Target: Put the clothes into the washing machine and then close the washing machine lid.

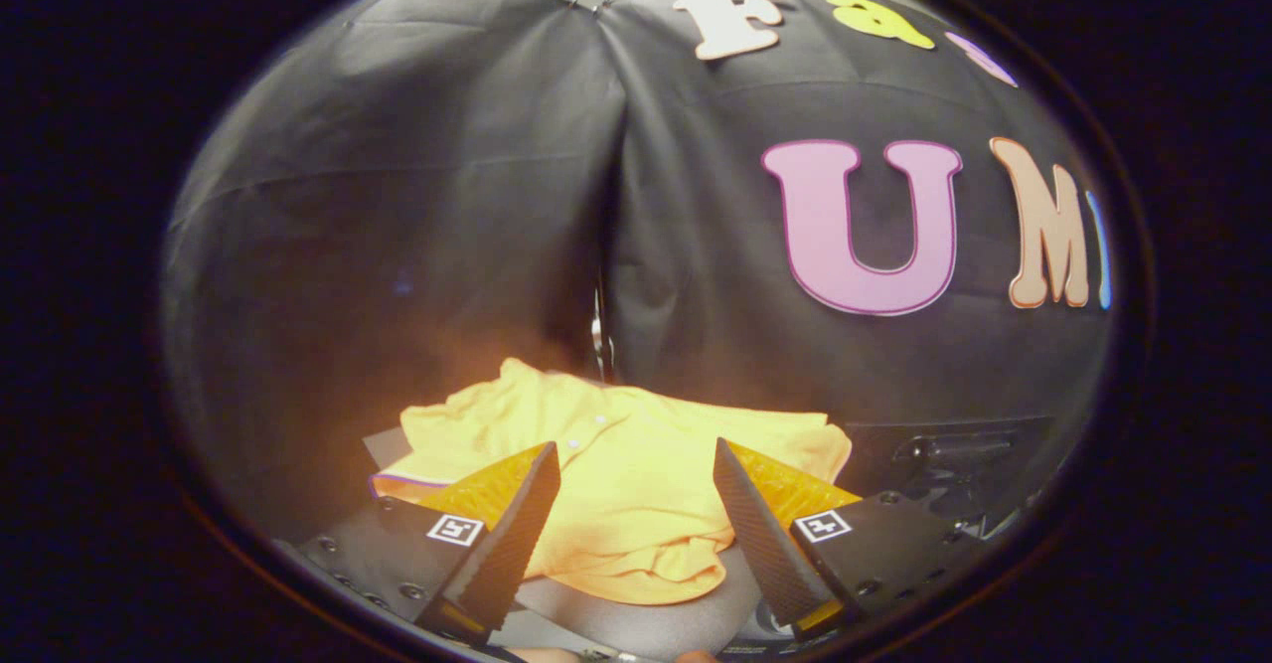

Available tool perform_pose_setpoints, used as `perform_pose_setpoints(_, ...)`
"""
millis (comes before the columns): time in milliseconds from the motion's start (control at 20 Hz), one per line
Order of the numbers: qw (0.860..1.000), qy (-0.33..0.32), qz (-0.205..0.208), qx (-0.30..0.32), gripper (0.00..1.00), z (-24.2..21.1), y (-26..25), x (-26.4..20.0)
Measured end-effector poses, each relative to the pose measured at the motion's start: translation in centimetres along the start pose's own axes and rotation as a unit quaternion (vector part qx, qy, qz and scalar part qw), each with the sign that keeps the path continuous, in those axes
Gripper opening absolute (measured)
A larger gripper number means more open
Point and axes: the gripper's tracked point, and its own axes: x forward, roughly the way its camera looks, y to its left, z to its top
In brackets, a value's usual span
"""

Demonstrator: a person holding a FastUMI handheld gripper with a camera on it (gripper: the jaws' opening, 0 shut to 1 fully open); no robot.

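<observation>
Fingers of your gripper (pixel 636 459) stood apart, aimed level toward twelve o'clock over the crumpled yellow shirt (pixel 616 464), gripping nothing.

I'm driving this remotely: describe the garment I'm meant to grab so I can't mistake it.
Start from the black cloth wall of the booth and look down to its foot. There a crumpled yellow shirt lies on a grey surface, just ahead of the open gripper and showing between its fingers. It is the one bright, soft thing among dark, hard surroundings.
</observation>
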Motion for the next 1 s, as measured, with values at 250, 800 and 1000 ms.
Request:
perform_pose_setpoints(250, 0.998, 0.068, -0.007, -0.005, 0.98, -3.2, 0.0, 1.7)
perform_pose_setpoints(800, 0.995, 0.102, -0.015, -0.018, 0.86, -4.9, -0.2, 2.2)
perform_pose_setpoints(1000, 0.995, 0.1, -0.014, -0.025, 0.86, -4.9, -0.1, 2.2)
